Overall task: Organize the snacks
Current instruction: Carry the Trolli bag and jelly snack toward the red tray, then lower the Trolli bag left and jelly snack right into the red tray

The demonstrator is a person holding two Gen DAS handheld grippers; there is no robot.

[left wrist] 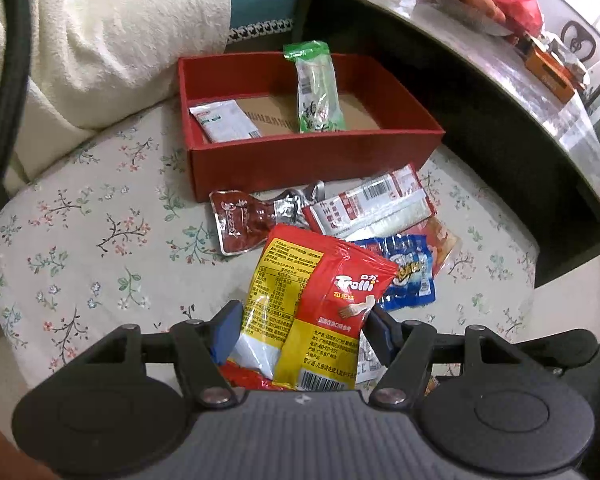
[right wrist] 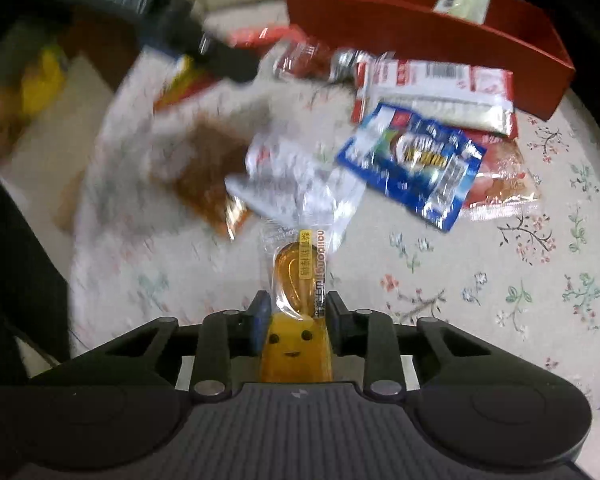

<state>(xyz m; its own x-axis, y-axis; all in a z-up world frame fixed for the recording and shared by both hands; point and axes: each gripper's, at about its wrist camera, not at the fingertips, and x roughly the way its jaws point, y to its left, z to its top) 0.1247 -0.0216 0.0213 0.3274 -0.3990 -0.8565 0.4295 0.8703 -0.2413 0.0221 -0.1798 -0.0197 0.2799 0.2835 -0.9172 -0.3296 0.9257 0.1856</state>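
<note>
In the left wrist view my left gripper [left wrist: 304, 330] is shut on a red and yellow Trolli bag [left wrist: 324, 280], which sticks up between the blue pads. Beyond it stands a red box [left wrist: 300, 160] holding a white packet [left wrist: 224, 120] and a green packet [left wrist: 316, 92] that leans on the far wall. In the right wrist view my right gripper [right wrist: 296, 320] is shut on an orange snack with a smiling face [right wrist: 296, 344] in a clear wrapper. The red box [right wrist: 420, 16] is at the top right there.
Loose packets lie on the floral cloth [left wrist: 80, 240]: a dark red foil one [left wrist: 240, 220], a red-white one [left wrist: 376, 204], a blue one [left wrist: 408, 272] [right wrist: 412, 168]. A dark low table [left wrist: 500, 80] with a fruit plate [left wrist: 472, 0] stands right; a cream blanket [left wrist: 120, 40] lies left.
</note>
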